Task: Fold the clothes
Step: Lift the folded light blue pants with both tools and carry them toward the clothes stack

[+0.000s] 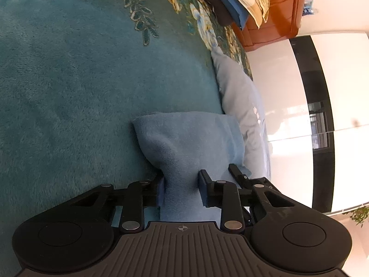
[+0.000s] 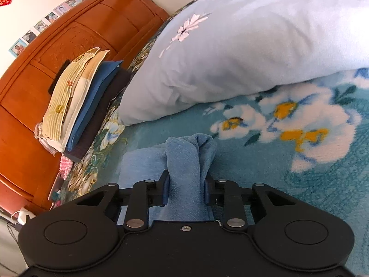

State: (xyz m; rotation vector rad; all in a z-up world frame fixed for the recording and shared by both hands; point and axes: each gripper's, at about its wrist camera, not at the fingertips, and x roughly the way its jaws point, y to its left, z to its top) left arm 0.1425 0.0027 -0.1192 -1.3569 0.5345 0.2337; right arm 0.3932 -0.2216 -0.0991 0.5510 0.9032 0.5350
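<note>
Both pinches set: left hand-held gripper [image 1: 182,188] and right hand-held gripper [image 2: 186,190] each clamp the light-blue fleece garment [image 1: 184,138], lower centre. Next I'd lift and fold evenly over the teal floral blanket [image 1: 69,92].

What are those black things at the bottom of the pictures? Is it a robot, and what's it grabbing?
No robot: a person holds a black pincher tool in each hand, each with a small camera looking along its two fingers. One picture is from the left gripper, the other from the right gripper. Both are pinched shut on a soft blue cloth, ready for folding. It lies on a teal flowered blanket on a bed. Nearby are a pale blue pillow and a stack of folded clothes.
</note>
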